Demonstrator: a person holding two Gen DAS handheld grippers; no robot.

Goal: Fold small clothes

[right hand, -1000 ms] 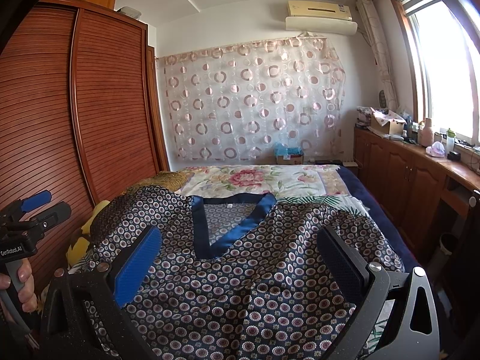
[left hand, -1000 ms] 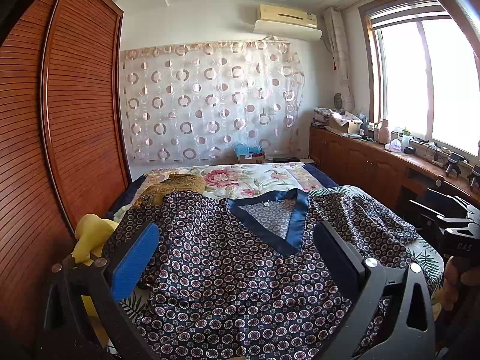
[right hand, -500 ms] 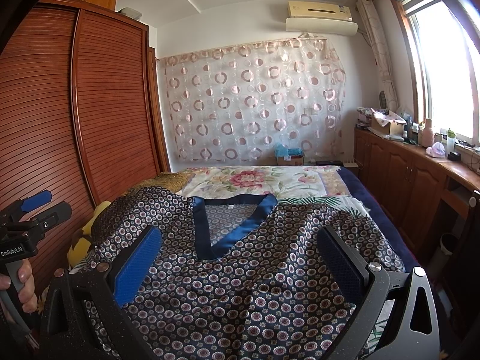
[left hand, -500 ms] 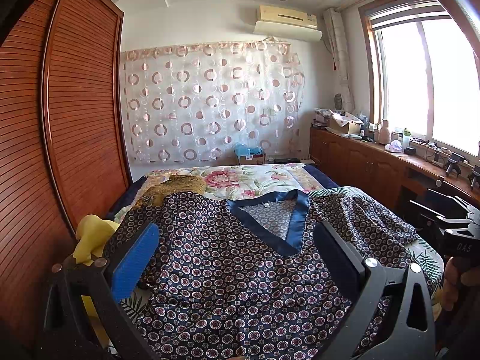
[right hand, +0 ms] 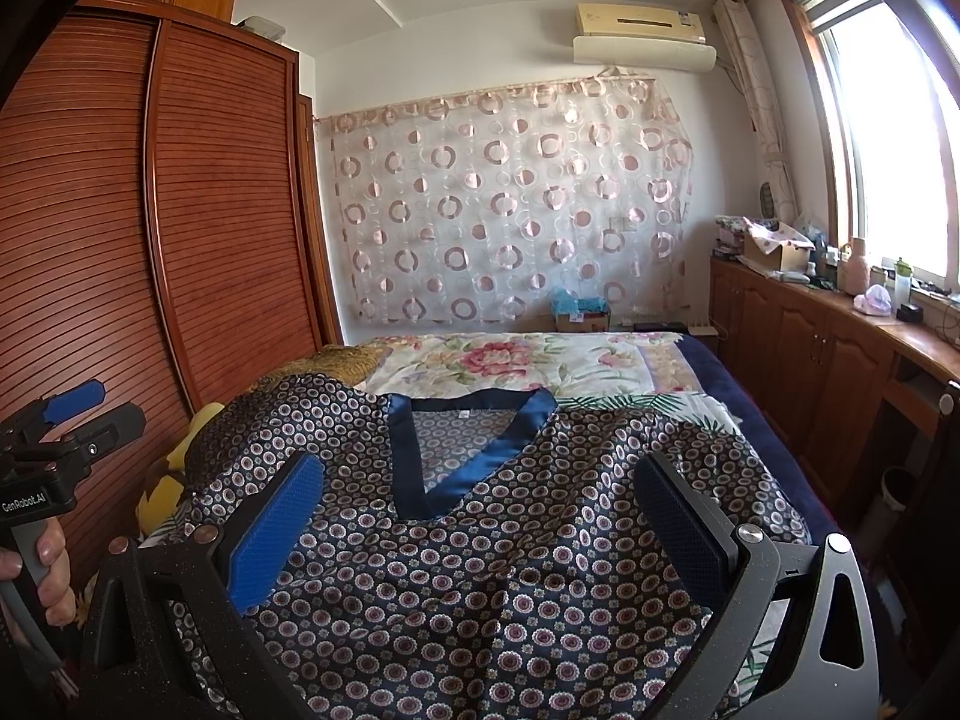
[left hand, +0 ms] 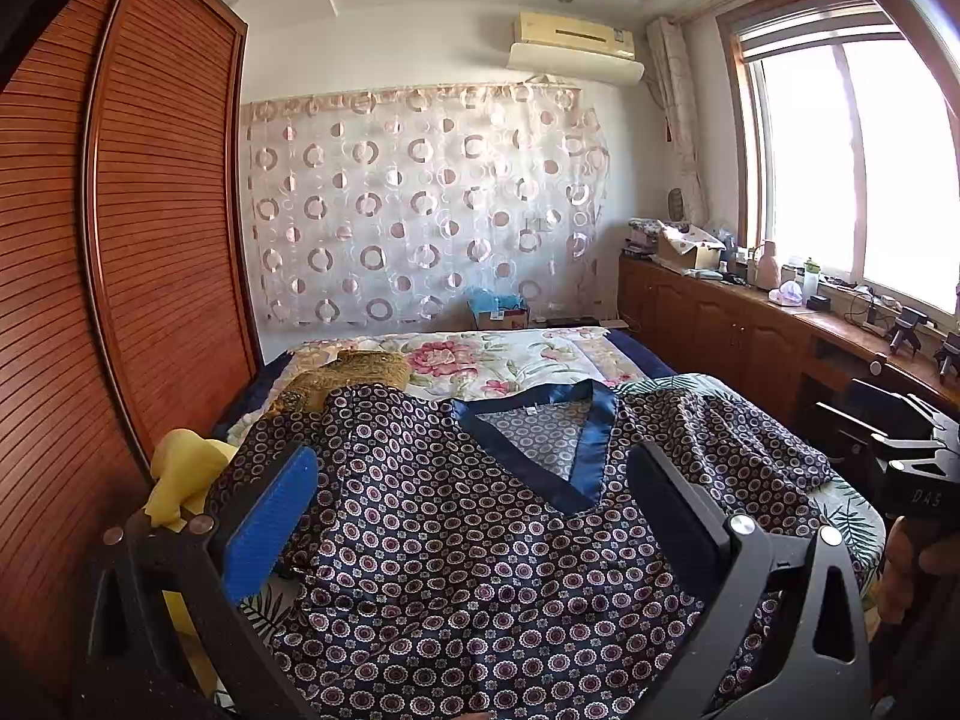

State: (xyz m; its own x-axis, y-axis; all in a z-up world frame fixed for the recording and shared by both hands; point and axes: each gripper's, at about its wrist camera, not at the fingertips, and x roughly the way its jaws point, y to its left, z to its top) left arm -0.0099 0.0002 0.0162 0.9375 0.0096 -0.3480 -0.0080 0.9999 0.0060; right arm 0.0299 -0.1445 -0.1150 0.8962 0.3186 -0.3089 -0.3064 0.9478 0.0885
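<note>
A dark navy top (left hand: 456, 546) with small round motifs and a blue V-neck trim (left hand: 576, 456) lies spread face-up on the bed, neck pointing away. My left gripper (left hand: 471, 474) hovers open just above its lower chest, with nothing between the blue pads. In the right wrist view the same top (right hand: 480, 576) fills the foreground. My right gripper (right hand: 477, 498) is also open over it and holds nothing. A hand holds each tool: the left gripper (right hand: 54, 420) shows at the left edge, the right gripper (left hand: 912, 468) at the right edge. The hem is hidden below both views.
The floral bedspread (left hand: 516, 354) stretches beyond the top. A yellow cloth (left hand: 180, 468) and a golden-brown cloth (left hand: 354, 369) lie by the bed's left side, close to the wooden wardrobe (left hand: 156, 240). Low cabinets (right hand: 810, 360) with clutter line the right wall.
</note>
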